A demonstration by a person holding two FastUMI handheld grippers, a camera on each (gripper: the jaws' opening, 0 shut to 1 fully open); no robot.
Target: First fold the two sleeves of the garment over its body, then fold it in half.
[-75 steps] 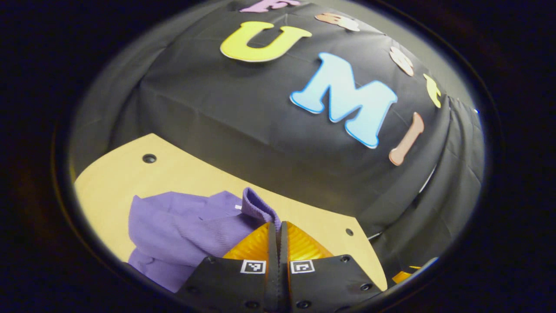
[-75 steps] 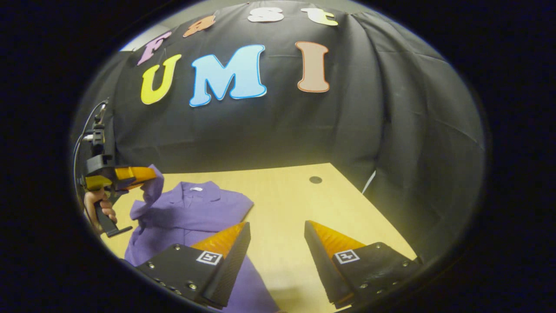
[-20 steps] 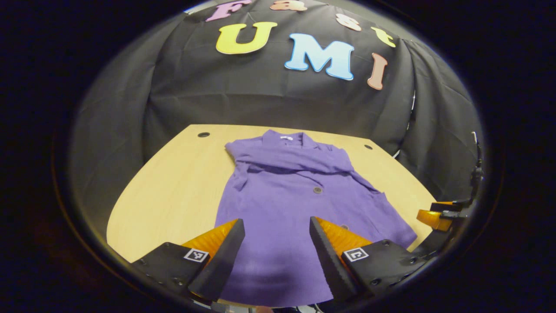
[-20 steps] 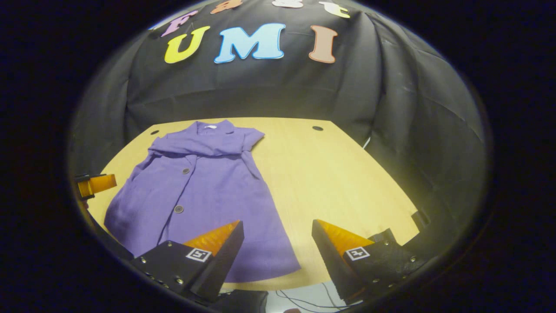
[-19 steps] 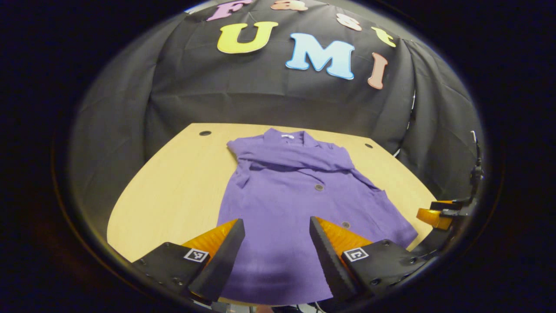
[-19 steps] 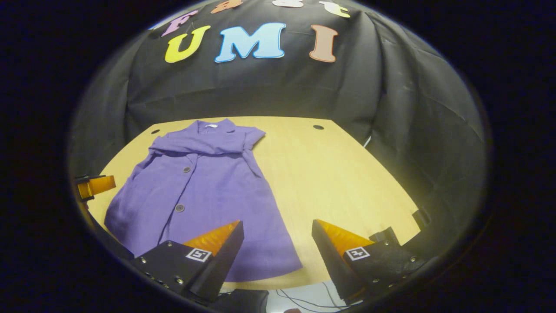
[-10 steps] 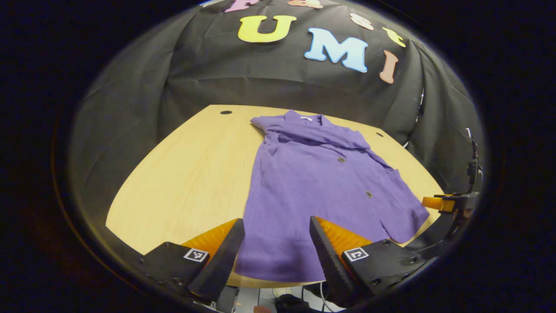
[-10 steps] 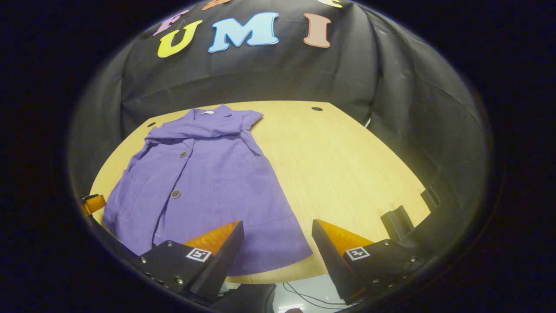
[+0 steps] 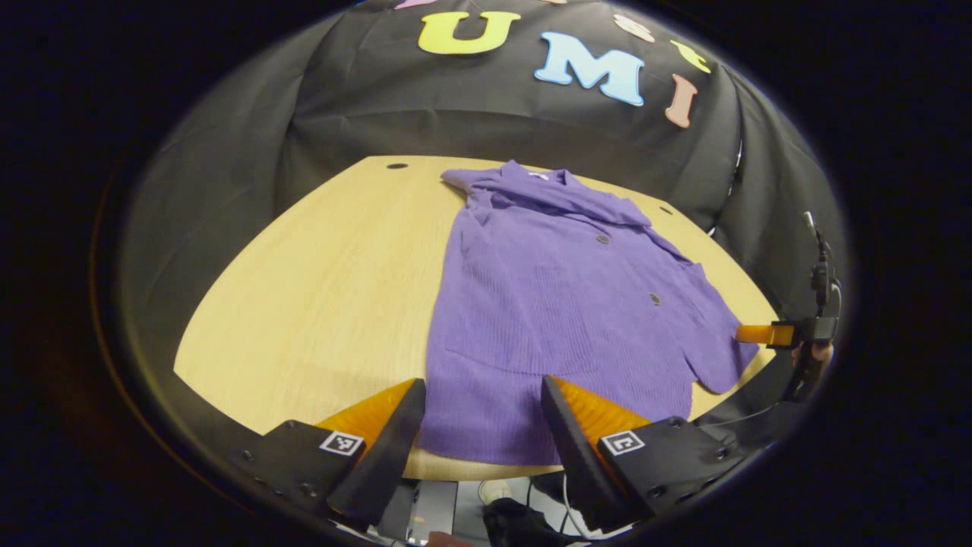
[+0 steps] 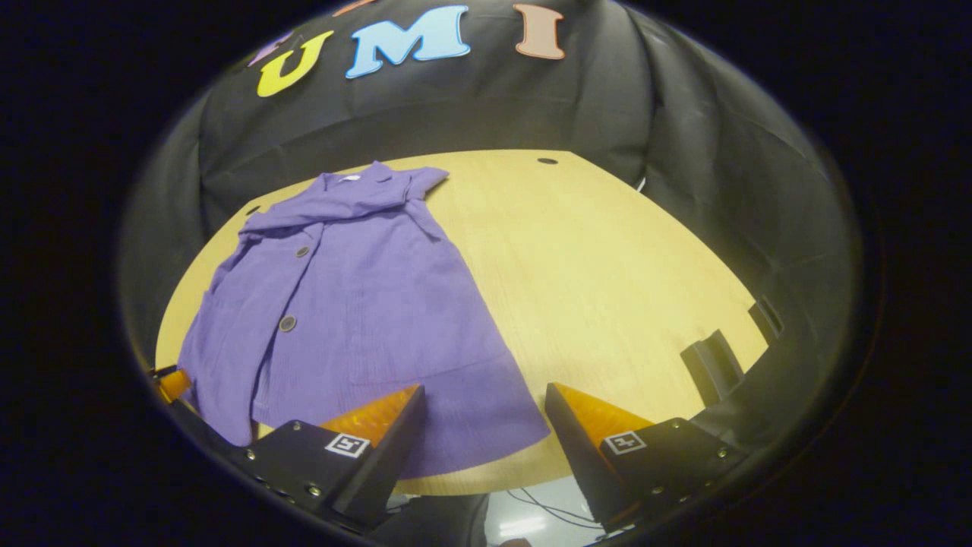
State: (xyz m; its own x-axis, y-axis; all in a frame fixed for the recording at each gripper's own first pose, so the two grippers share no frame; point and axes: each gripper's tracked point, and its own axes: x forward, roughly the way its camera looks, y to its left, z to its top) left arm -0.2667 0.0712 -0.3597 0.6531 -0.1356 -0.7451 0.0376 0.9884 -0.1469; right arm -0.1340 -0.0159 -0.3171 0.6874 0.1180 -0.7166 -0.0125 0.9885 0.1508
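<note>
Both sleeves already lay folded across the purple garment [image 9: 562,304], so the left gripper [image 9: 480,425] and right gripper [image 10: 482,433] hung released, hem between each one's jaws, probably lining up for the halving fold

Purple garment [image 9: 562,304], pale wooden table [image 9: 319,281]

Recording booth: black cloth wall [image 9: 380,121], wooden table [image 9: 319,281].
</note>
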